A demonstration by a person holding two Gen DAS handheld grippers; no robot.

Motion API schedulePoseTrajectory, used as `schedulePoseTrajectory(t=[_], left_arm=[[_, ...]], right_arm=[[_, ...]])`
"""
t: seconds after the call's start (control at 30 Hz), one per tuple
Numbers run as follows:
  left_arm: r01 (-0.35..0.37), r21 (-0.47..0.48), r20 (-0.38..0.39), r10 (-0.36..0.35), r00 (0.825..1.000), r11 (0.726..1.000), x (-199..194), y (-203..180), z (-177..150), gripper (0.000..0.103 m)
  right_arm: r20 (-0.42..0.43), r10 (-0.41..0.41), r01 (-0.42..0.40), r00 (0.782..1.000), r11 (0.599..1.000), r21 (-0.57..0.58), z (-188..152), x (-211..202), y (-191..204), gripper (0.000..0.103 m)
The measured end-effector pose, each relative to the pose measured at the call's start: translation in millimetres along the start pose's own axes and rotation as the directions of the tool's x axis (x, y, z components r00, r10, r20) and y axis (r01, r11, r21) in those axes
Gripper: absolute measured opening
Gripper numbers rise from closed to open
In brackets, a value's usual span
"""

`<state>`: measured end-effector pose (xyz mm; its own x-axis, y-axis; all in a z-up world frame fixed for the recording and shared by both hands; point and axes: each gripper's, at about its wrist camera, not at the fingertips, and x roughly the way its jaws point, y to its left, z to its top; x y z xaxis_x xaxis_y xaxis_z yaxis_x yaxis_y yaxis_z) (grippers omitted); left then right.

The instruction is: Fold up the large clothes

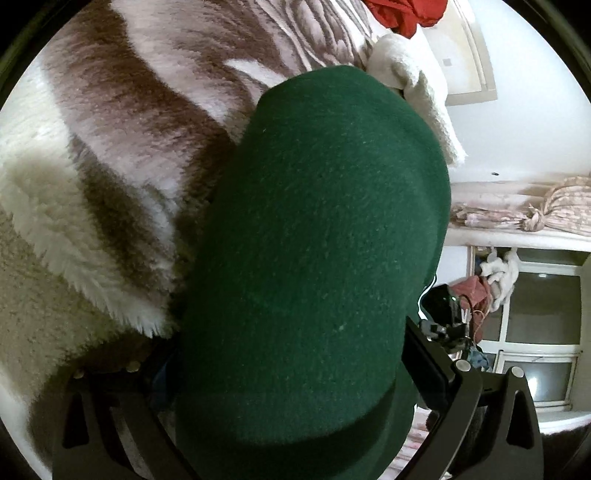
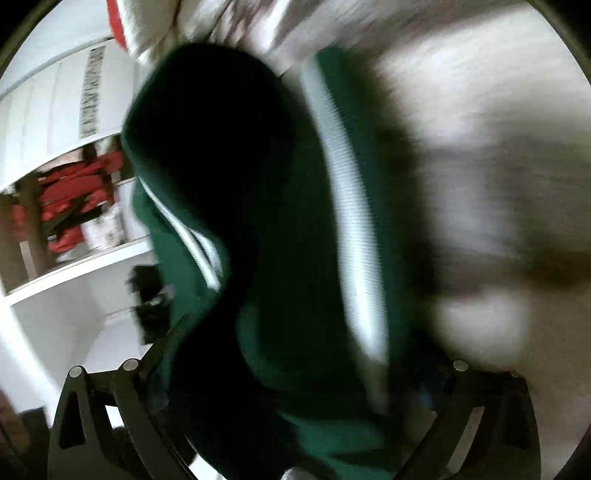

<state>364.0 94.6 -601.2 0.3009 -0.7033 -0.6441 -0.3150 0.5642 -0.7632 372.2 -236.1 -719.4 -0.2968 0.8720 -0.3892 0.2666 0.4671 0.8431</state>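
A dark green fleece garment (image 1: 314,240) fills the middle of the left wrist view, held up over a furry brown and white blanket (image 1: 122,122). My left gripper (image 1: 295,417) is shut on the green garment, which hides the fingertips. In the right wrist view the same green garment (image 2: 280,258), with white ribbed stripes (image 2: 351,221), hangs from my right gripper (image 2: 295,424), which is shut on it. That view is blurred by motion. The right gripper also shows at the far side of the left wrist view (image 1: 443,317).
A white fluffy cloth (image 1: 417,85) and a red garment (image 1: 402,14) lie at the far end of the blanket. A window (image 1: 535,314) and tied curtains (image 1: 546,210) are on the right. White shelves (image 2: 74,258) with red clothes (image 2: 70,199) stand left in the right wrist view.
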Motion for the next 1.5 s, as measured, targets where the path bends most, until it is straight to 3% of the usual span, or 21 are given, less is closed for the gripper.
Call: schedulePoseTrajectory(t=[0.13, 0.17, 0.2, 0.23, 0.3, 0.4, 0.7, 0.83, 1.0, 1.17, 1.27, 1.5], left_arm=[[0.022, 0.034, 0.036, -0.023, 0.999, 0.999, -8, -3, -2, 0.101], [0.021, 0.057, 0.037, -0.023, 0.999, 0.998, -10, -7, -3, 0.100], [0.023, 0.073, 0.040, -0.026, 0.999, 0.997, -12, -9, -3, 0.096], [0.032, 0.080, 0.047, -0.036, 0.998, 0.996, -15, -11, -2, 0.092], [0.050, 0.077, 0.059, -0.054, 0.997, 0.996, -23, -15, 3, 0.088], [0.060, 0.080, 0.053, -0.064, 0.997, 0.995, -29, -26, 14, 0.087], [0.027, 0.191, -0.011, -0.026, 1.000, 0.981, -22, -79, 38, 0.087], [0.069, 0.229, -0.002, -0.070, 0.998, 0.971, -26, -110, 51, 0.086], [0.113, 0.260, 0.022, -0.123, 0.992, 0.959, -42, -157, 72, 0.086], [0.141, 0.309, 0.021, -0.155, 0.988, 0.941, -41, -201, 121, 0.086], [0.145, 0.352, 0.017, -0.161, 0.987, 0.925, -24, -221, 165, 0.086], [0.143, 0.361, 0.035, -0.166, 0.985, 0.922, 36, -225, 278, 0.086]], right_arm=[[0.015, -0.039, 0.038, 0.999, 0.999, 0.021, 9, 24, 13, 0.103], [0.033, -0.025, 0.024, 0.999, 0.999, 0.026, 8, 23, 15, 0.095], [0.044, 0.007, -0.009, 0.999, 1.000, 0.027, 6, 23, 17, 0.060], [0.062, 0.037, -0.040, 0.997, 0.998, 0.048, 3, 24, 19, 0.057], [0.088, 0.023, -0.027, 0.996, 0.999, 0.046, -2, 27, 28, 0.051], [0.125, 0.029, -0.037, 0.992, 0.997, 0.063, -7, 27, 39, 0.045], [0.232, 0.056, -0.055, 0.971, 0.998, -0.012, -1, -12, 110, 0.040], [0.262, 0.043, -0.029, 0.964, 0.998, -0.060, 11, -29, 148, 0.040], [0.307, 0.078, -0.061, 0.948, 0.996, -0.068, 17, -50, 181, 0.040], [0.373, 0.088, -0.062, 0.924, 0.995, -0.080, 40, -86, 217, 0.040], [0.407, 0.076, -0.036, 0.910, 0.994, -0.104, 50, -142, 222, 0.040], [0.418, 0.019, 0.029, 0.908, 0.994, -0.109, 188, -155, 238, 0.040]])
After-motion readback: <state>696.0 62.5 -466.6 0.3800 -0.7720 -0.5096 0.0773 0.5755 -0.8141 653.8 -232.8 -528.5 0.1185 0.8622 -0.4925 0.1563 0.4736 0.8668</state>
